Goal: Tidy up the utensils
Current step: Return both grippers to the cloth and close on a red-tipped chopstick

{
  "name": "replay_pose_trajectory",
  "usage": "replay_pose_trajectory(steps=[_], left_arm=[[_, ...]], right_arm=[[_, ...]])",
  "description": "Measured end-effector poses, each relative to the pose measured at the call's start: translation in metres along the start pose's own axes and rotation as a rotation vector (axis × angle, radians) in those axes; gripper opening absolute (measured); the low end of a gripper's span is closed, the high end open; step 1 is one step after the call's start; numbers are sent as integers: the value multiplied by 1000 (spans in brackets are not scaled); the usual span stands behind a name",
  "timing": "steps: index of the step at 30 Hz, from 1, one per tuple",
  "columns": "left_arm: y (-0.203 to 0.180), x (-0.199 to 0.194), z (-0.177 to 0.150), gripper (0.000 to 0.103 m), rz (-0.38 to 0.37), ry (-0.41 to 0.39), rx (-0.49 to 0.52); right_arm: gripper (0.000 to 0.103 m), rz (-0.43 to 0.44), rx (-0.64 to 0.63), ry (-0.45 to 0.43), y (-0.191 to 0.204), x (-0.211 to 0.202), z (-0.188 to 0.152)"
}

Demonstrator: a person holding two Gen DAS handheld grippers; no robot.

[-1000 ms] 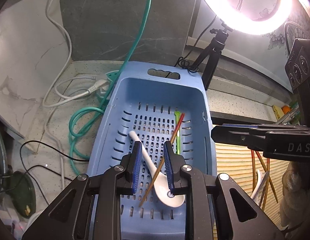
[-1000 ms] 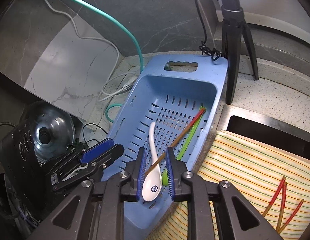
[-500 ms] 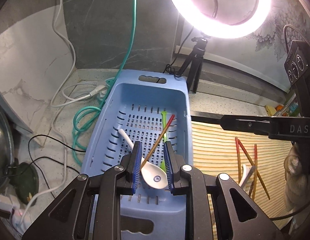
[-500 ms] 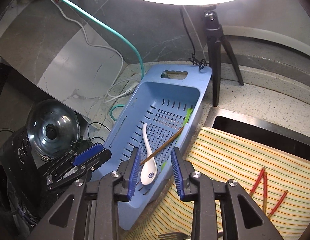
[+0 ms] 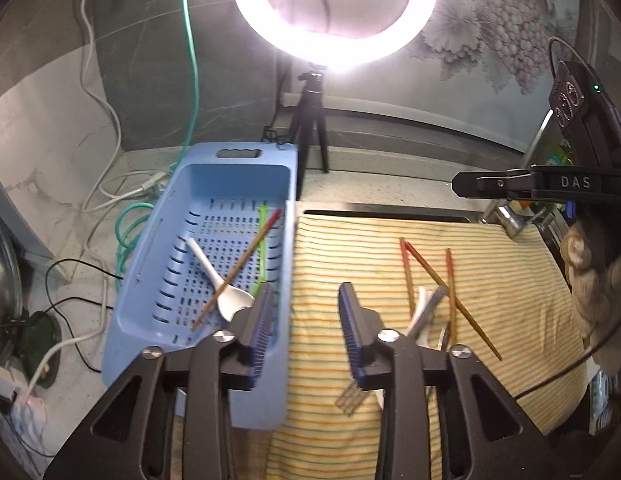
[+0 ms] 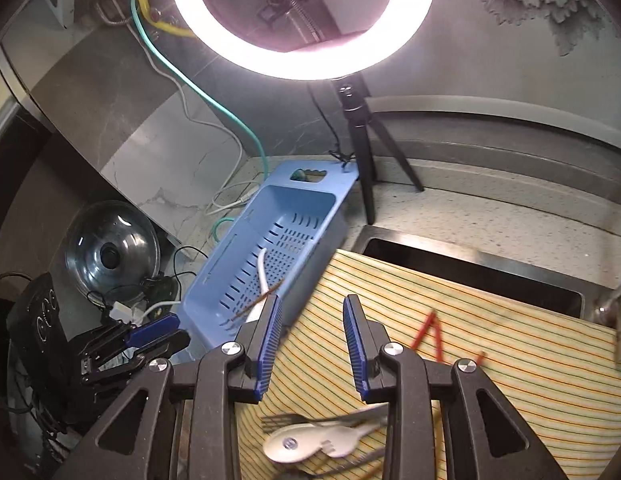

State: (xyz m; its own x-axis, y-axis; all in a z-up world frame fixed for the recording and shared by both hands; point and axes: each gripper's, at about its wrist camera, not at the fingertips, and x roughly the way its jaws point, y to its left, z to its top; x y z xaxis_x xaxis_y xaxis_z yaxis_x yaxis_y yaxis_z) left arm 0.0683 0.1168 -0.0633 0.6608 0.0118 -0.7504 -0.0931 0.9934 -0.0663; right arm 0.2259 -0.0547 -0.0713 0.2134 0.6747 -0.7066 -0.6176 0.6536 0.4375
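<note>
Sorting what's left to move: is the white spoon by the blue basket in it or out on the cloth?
In. The white spoon lies on the blue basket's slotted floor, a chopstick across it.

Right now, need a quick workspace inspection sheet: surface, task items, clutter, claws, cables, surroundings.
Surface: speckled counter; striped cloth laid over the sink.
Job's things: blue basket holds white spoon, brown chopstick and green utensil. On the cloth: red chopsticks, fork, white spoon.
Clutter: pot lid.
Claws: left claw opening, empty; right claw open, empty.
Cables: green hose, white cable, black cable.
Surroundings: ring light on tripod.
</note>
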Motion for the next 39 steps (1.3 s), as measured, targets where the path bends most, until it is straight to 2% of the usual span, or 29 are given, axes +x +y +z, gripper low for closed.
replay_pose_trajectory(steps=[1, 4, 8, 14, 21, 23, 26, 30, 39], left_arm=[[-4, -2, -2, 35, -7, 1, 2], [-20, -6, -12, 35, -21, -4, 3], [-45, -7, -26, 35, -56, 8, 34], [-82, 8, -46, 35, -115, 63, 91], [-119, 41, -50, 35, -193, 139, 131], [-126, 54, -49, 35, -223, 166, 127], [-134, 72, -47, 28, -241, 200, 133], [-144, 93, -41, 27, -252, 237, 142], [-153, 129, -35, 25, -229, 301, 162]], right_arm=[[29, -9, -5, 7, -5, -5, -3], [42, -45, -14, 28, -18, -16, -11], [42, -103, -17, 74, -41, -26, -26], [42, -98, 30, 131, -71, -26, -50], [42, -74, 71, 206, -92, -6, -73], [40, -73, 75, 223, -96, 0, -78], [32, -58, 89, 244, -100, 10, -81], [26, -57, 97, 264, -107, 23, -82], [20, -9, 137, 315, -115, 45, -83]])
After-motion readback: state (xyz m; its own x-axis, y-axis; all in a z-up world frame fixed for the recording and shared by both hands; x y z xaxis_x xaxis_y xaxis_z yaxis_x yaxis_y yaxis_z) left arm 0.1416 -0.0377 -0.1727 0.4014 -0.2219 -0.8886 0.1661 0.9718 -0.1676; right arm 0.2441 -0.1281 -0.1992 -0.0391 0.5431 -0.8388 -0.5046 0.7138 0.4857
